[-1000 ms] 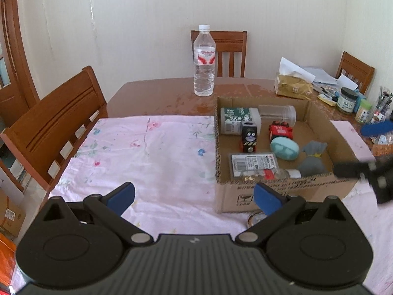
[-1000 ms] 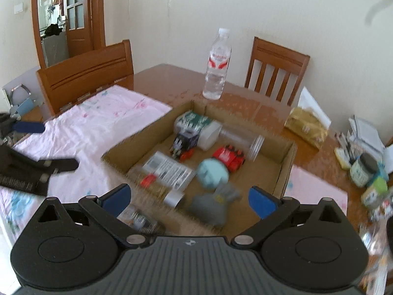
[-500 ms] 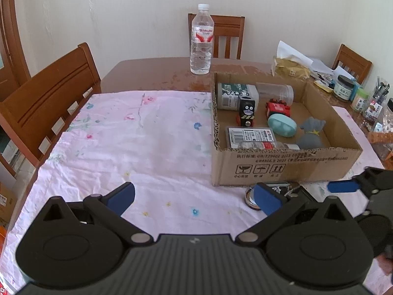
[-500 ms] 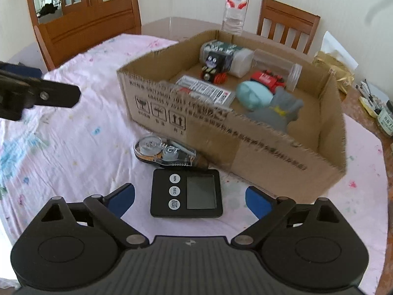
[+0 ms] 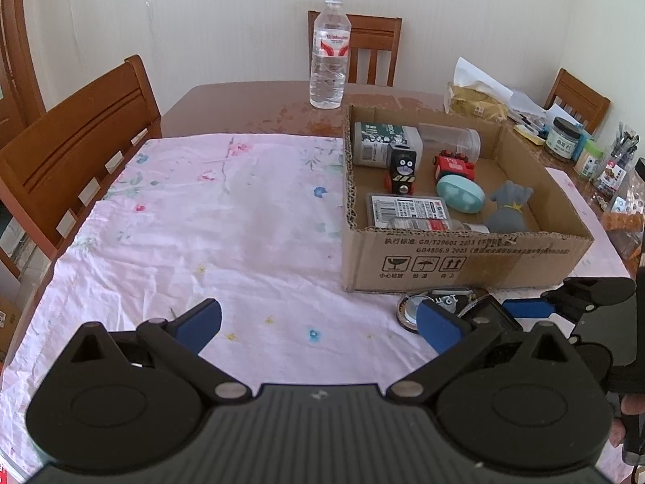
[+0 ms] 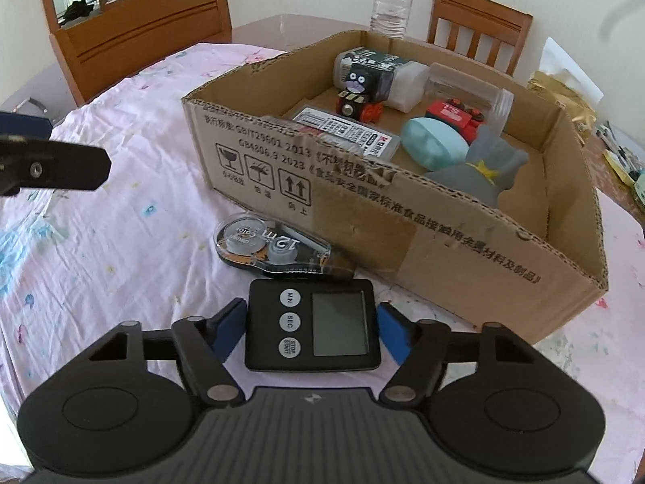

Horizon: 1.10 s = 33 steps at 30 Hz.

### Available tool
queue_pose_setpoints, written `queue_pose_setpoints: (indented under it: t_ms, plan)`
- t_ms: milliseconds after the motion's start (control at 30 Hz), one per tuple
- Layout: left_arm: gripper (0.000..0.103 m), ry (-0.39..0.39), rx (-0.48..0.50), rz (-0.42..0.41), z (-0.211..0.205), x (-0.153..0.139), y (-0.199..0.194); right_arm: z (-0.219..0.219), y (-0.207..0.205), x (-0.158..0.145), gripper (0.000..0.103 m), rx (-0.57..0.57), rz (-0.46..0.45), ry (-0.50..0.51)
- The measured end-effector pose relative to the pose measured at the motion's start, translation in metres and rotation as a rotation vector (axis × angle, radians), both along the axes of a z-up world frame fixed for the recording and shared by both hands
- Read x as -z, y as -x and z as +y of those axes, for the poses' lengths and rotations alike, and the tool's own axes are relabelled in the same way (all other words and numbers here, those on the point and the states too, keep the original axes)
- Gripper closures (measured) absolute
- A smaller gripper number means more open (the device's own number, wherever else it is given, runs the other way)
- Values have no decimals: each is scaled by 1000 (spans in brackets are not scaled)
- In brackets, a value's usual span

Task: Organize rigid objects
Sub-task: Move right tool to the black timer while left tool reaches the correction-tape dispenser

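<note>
A black digital timer (image 6: pixel 313 330) lies on the pink cloth in front of the cardboard box (image 6: pixel 403 218). My right gripper (image 6: pixel 312 332) has closed its blue pads against both sides of the timer. A clear correction tape dispenser (image 6: pixel 274 248) lies just beyond it, against the box wall; it also shows in the left wrist view (image 5: pixel 411 309). The box (image 5: pixel 463 260) holds toy trains, a teal case, a grey pouch, jars and a packet. My left gripper (image 5: pixel 318 324) is open and empty over the cloth, left of the right gripper (image 5: pixel 536 306).
A water bottle (image 5: pixel 328 54) stands on the bare wooden table behind the box. Wooden chairs (image 5: pixel 76 141) ring the table. Jars, pens and papers (image 5: pixel 564 141) crowd the right edge. The floral cloth (image 5: pixel 201 222) covers the near table.
My right gripper dropped from above the box to the cloth in front of it and closed its pads on the timer. My left gripper pulled back and lower.
</note>
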<state>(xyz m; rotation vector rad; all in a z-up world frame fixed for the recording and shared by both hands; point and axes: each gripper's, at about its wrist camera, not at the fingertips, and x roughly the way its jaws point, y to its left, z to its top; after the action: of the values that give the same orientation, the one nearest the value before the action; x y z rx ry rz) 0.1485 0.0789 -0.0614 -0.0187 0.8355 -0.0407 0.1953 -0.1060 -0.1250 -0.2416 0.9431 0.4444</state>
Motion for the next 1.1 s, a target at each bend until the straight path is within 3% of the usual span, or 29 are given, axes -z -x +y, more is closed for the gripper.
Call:
queue_pose_setpoints:
  t_ms: [600, 733, 833, 1000, 1100]
  plan:
    - [1, 13, 93, 52, -44, 14, -19, -49, 10, -2, 29, 238, 21, 18]
    - [1, 15, 116, 67, -57, 20, -24, -53, 10, -2, 29, 246, 19, 12]
    - [1, 25, 120, 84, -65, 27, -29, -56, 12, -1, 23, 231, 20, -3]
    - [1, 42, 108, 122, -76, 40, -37, -59, 16, 1, 0, 213, 8, -1]
    - [1, 53, 100, 146, -81, 49, -41, -63, 20, 2, 0, 190, 8, -18]
